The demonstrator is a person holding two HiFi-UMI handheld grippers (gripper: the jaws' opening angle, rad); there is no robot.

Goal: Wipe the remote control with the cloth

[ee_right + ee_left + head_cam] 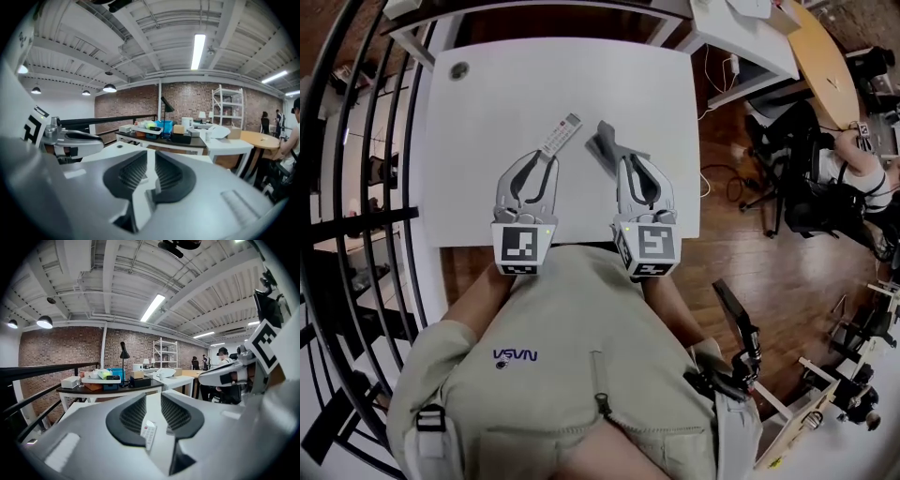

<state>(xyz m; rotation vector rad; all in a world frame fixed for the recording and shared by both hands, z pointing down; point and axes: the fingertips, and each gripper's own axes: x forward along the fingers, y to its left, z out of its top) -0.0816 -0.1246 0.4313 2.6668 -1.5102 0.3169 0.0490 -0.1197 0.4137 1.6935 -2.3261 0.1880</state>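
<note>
A slim white remote control (562,134) lies at an angle on the white table (487,103). To its right lies a crumpled grey cloth (606,142). My left gripper (546,161) sits just short of the remote's near end. In the left gripper view, that gripper (152,397) is open a little, and the remote (149,432) shows in the gap with neither pad touching it. My right gripper (628,161) reaches the cloth's near edge. In the right gripper view it (151,154) stands open by a narrow gap, with nothing seen pressed between the pads.
A black railing (356,197) runs along the table's left side. The table has a round cable hole (458,69) at its far left corner. Other desks (750,37), chairs and a seated person (853,159) are to the right across the wooden floor.
</note>
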